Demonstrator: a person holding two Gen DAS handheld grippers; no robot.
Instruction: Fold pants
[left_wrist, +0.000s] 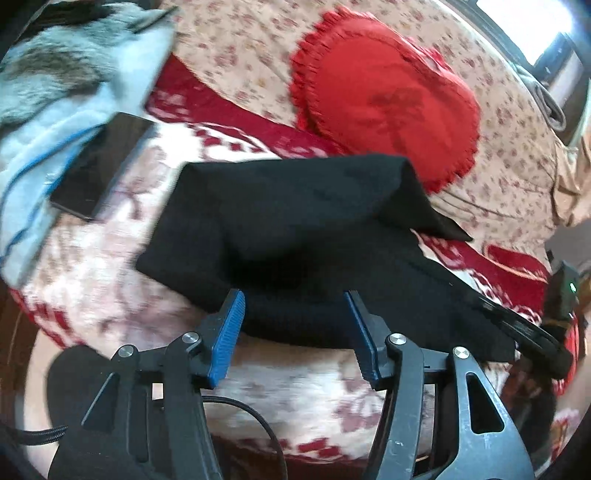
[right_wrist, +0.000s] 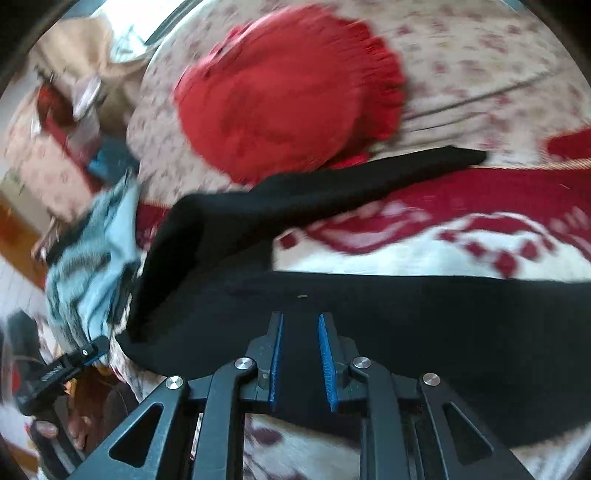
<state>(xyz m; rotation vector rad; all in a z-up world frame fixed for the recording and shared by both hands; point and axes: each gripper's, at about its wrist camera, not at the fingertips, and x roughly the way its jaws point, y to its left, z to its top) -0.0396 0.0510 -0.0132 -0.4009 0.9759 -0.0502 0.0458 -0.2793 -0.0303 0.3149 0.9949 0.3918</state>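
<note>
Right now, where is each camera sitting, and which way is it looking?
Left wrist view: sits on the left claw, looking down along its blue pads at the black pants on the bed; the claw is open.
Right wrist view: sits on the right claw, looking down at the pants; the claw is slightly open, and fingers of the person's hand show at lower left.
Both views share the pants, the red cushion and the light blue garment.
</note>
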